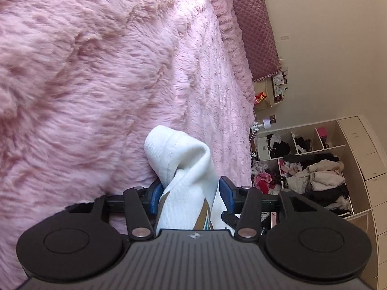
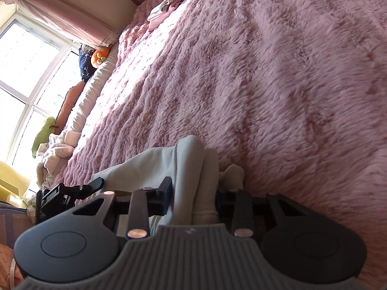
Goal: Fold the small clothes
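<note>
The left gripper [image 1: 191,191] is pinched tight on a bunched-up end of the white garment [image 1: 183,162] — it hangs just above the pink blanket [image 1: 96,72]. The right gripper [image 2: 193,193] is closed on another end of the same cloth. This looks like the lifting step, before any fold. Next, both ends likely need to be pulled apart and laid flat on the blanket — slowly, so nothing slips.

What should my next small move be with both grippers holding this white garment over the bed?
Probably lower it onto the pink blanket and spread it flat. The left gripper and right gripper each pinch a bunched part of the white garment, so no fold line shows yet.
</note>
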Tool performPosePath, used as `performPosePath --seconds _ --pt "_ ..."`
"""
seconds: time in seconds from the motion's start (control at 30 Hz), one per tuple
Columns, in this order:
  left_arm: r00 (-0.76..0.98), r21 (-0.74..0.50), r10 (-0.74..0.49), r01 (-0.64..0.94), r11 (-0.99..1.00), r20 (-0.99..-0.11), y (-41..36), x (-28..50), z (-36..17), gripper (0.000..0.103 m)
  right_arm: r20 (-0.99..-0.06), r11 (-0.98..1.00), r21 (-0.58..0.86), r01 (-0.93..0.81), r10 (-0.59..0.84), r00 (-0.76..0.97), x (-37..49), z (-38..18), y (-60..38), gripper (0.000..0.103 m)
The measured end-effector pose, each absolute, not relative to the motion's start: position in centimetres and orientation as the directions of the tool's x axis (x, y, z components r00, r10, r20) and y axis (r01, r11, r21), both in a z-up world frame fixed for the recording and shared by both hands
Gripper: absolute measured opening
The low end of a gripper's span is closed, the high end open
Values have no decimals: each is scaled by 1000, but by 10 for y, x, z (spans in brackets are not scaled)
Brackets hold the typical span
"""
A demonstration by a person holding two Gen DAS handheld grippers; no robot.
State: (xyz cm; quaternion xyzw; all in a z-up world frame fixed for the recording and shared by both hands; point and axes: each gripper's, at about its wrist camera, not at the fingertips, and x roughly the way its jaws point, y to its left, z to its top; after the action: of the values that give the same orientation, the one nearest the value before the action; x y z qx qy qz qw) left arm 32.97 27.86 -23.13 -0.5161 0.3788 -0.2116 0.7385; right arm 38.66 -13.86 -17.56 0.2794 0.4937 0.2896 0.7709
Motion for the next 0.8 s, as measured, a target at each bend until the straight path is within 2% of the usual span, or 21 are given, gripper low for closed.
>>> performPosePath --seconds 0.07,0.23,0.27,0.3,0.37,0.47,0.53,0.67,0.73,0.8 --pt "670 -912 -675 -6 411 -309 274 331 -218 51 -591 675 714 -185 723 358 385 -174 -140 24" --pt "756 -843 -647 281 458 -99 264 311 -172 36 -511 651 679 -341 752 416 371 -149 -136 22" --pt "762 -835 -640 286 470 -99 264 311 -169 36 -499 650 669 -361 753 430 370 -146 -135 22" --pt "766 -833 -632 273 481 -114 265 312 -167 36 -500 662 656 -362 741 448 371 -144 -133 22" --pt "779 -844 -608 217 490 -153 270 316 -171 34 -560 718 622 -313 687 463 378 -150 -131 22" --pt "797 -863 -581 168 477 -165 281 311 -175 34 -616 752 618 -231 645 453 389 -167 -134 22" --pt "795 -866 -582 161 473 -171 286 299 -173 34 -607 749 629 -208 641 470 387 -170 -142 28" --pt "769 -805 -580 150 574 -270 281 260 -153 35 -557 742 623 -249 644 525 363 -143 -154 29" --pt "756 -749 -567 159 643 -326 268 231 -140 41 -523 728 618 -297 663 535 338 -121 -163 29" --pt "737 -734 -583 177 656 -343 252 202 -131 46 -499 713 608 -350 686 530 306 -101 -171 29"
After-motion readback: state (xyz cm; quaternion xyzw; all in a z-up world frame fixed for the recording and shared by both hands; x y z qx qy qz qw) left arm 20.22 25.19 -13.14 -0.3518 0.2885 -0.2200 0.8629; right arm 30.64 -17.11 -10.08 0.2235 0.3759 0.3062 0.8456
